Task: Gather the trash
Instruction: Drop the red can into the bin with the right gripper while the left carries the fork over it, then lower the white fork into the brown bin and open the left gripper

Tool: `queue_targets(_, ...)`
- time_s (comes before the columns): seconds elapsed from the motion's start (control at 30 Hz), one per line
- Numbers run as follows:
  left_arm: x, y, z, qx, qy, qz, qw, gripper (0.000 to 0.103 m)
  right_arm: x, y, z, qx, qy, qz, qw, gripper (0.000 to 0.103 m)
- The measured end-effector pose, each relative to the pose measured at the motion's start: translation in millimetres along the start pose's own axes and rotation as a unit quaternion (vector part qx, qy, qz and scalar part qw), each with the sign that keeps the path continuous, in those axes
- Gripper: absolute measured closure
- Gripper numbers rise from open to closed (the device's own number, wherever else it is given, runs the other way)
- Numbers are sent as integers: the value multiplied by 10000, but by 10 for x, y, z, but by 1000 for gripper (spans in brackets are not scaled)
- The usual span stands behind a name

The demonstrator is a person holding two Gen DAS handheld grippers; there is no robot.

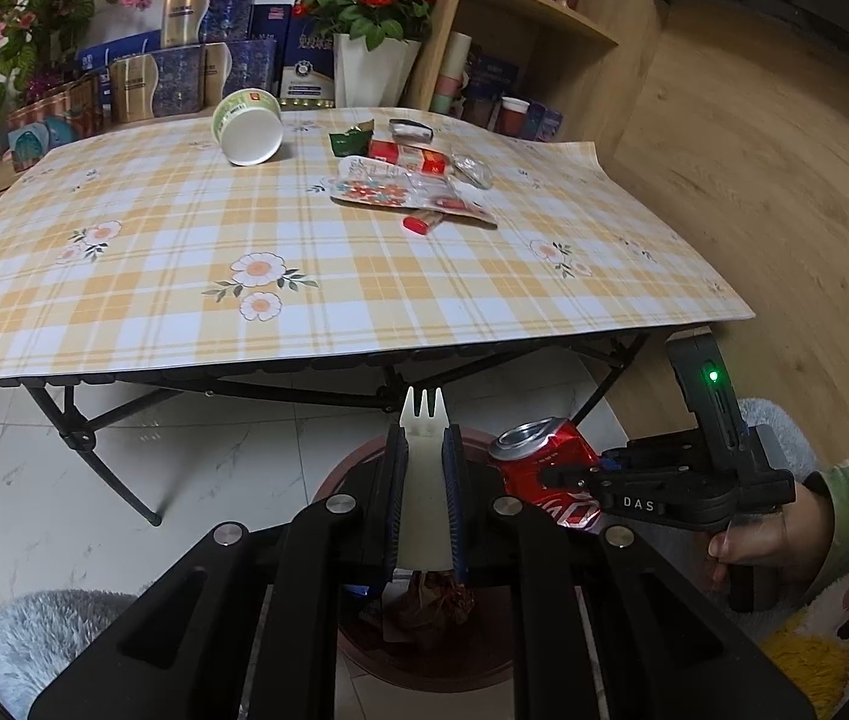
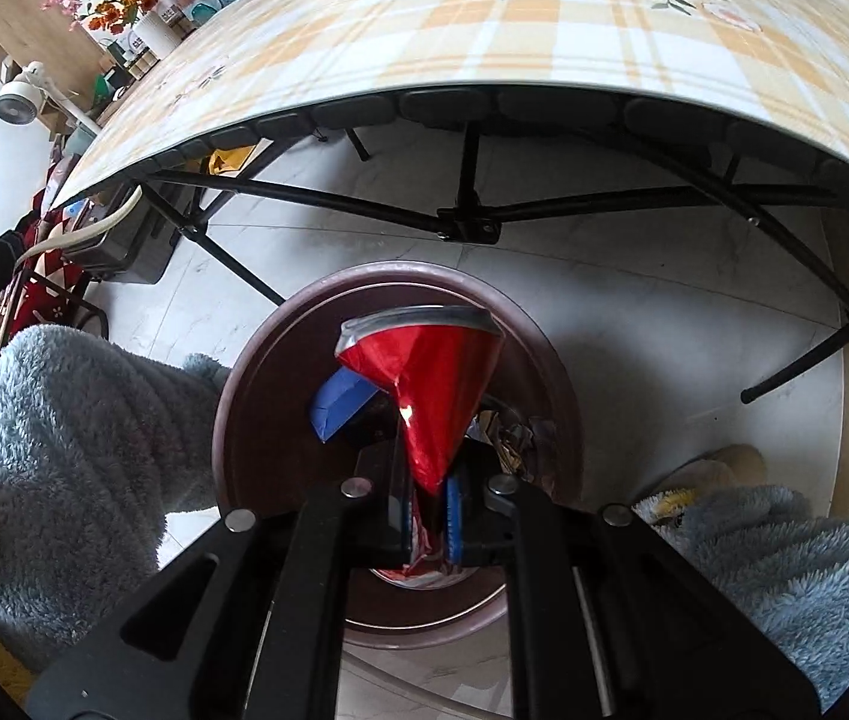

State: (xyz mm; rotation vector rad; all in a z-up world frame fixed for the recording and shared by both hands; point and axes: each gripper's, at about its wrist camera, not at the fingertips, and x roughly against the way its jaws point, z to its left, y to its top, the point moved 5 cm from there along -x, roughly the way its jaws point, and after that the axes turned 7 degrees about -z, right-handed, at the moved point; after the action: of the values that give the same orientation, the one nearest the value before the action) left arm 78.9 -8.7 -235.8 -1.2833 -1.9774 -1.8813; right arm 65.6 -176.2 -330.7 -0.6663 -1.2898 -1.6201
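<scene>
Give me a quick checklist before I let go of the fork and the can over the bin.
1. Left gripper clamped on the white fork: ok, the pads press its handle, prongs up.
2. Right gripper clamped on the crushed red can: ok, the can is pinched flat between the pads.
3. Can above the bin opening: ok in the right wrist view, rim all around it.
4. Fork above the bin: likely ok, the bin shows right behind and below it in the left wrist view.
5. Room in the bin: ok, only a blue packet and wrappers show inside.
6. Table cleared: not ok, a cup and wrappers remain.
</scene>
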Motion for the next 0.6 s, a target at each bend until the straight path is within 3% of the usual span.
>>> queue_targets(0.23,-47,-29,-46,-128,14,98,9999,90,-26,3,-60,-143,-30,50,9999,88)
queue_targets(0.3,-53,-37,-58,-154,17,115,9998,90,-8,17,-50,-118,-36,31,9999,77)
queue_targets(0.43,-66,-48,-63,-171,17,148,9997,90,18,31,-13,-21,-29,-46,10000,73)
queue_targets(0.6,-72,-48,-56,-165,15,164,9997,90,81,71,19,66,-56,-199,9998,48)
